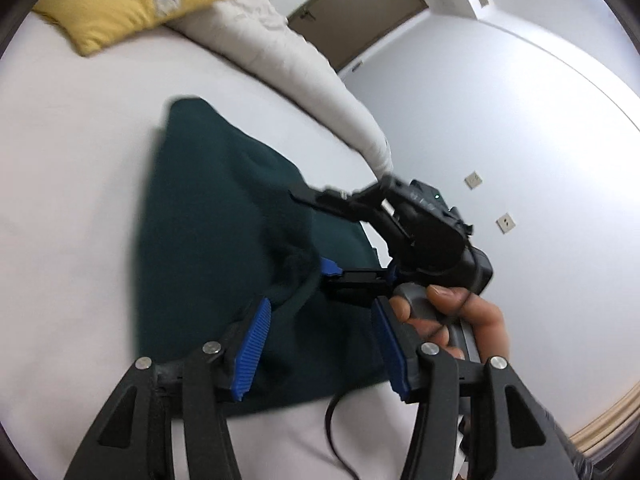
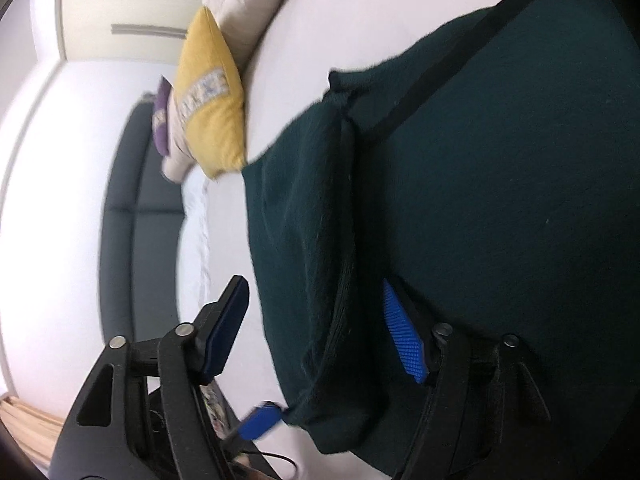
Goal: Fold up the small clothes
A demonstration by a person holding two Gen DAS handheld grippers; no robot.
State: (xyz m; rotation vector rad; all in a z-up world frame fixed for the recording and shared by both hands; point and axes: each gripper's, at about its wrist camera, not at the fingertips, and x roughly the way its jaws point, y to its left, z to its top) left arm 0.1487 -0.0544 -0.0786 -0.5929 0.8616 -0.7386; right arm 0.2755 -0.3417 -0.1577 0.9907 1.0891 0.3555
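A white bed [image 1: 80, 184] fills the room's near side, with a yellow cushion [image 1: 120, 0] and a cream duvet [image 1: 288, 52] at its far end, and pale walls beyond. A dark green garment [image 1: 208, 240] lies spread on the sheet, one part folded over itself. The left gripper [image 1: 320, 344] hangs over the garment's near edge, its blue pads [image 1: 252, 348] wide apart and clamped on nothing. The right gripper [image 2: 316, 328], held in a hand [image 1: 452, 320], sits at the garment's side edge, fingers also spread apart; the cloth's folded edge lies between them, with one pad [image 2: 402, 332] against the fabric.
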